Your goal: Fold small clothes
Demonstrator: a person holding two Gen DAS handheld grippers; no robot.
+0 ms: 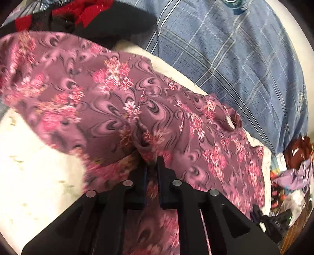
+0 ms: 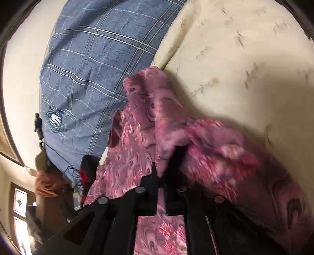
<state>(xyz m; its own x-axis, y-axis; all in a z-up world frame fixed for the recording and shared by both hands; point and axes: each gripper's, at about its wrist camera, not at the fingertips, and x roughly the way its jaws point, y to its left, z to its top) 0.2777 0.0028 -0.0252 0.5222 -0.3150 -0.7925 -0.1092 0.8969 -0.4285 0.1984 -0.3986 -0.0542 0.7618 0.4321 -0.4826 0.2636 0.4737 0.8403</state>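
Left wrist view: left gripper (image 1: 152, 166) pinched tight on mauve floral garment (image 1: 121, 102), fold bunched between its 2 fingers.
Right wrist view: right gripper (image 2: 163, 172) clamped on same garment's edge, cloth draped over right finger.
Garment: spread on cream sheet (image 1: 29, 176).
Beyond: blue plaid pillow (image 2: 88, 58); red-black clothes (image 1: 84, 15).

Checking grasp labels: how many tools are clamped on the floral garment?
2. The left tool pinches a fold in the middle of the floral garment; the right tool is shut on a bunched edge of it. The contact points are partly hidden by cloth.
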